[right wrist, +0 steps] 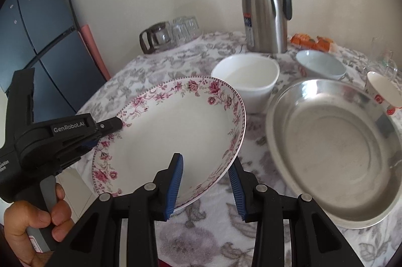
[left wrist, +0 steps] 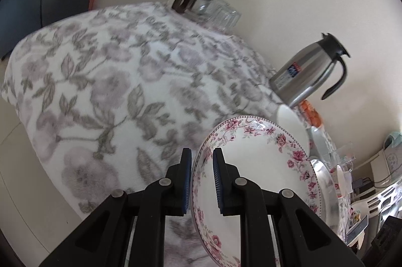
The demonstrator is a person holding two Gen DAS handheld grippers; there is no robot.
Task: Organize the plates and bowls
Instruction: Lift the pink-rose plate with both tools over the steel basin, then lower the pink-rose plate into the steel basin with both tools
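- The left gripper (right wrist: 120, 126) was clamped on the rim of a floral plate (right wrist: 173, 138), holding it tilted above the flowered tablecloth (right wrist: 206, 221).
- The right gripper (right wrist: 206, 185) straddled the plate's near rim; whether its pads pressed on it could not be told.
- The plate seemed mid-carry; the steel basin (right wrist: 326, 148) and white bowl (right wrist: 248, 81) stood just beside it.
- Next, it would need a level, gentle set-down.

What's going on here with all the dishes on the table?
A person is holding a floral plate clear of the table with two handheld grippers. The left gripper is clamped on its rim; the right gripper straddles the opposite edge. A steel basin, a white bowl and a steel jug sit on the flowered cloth.
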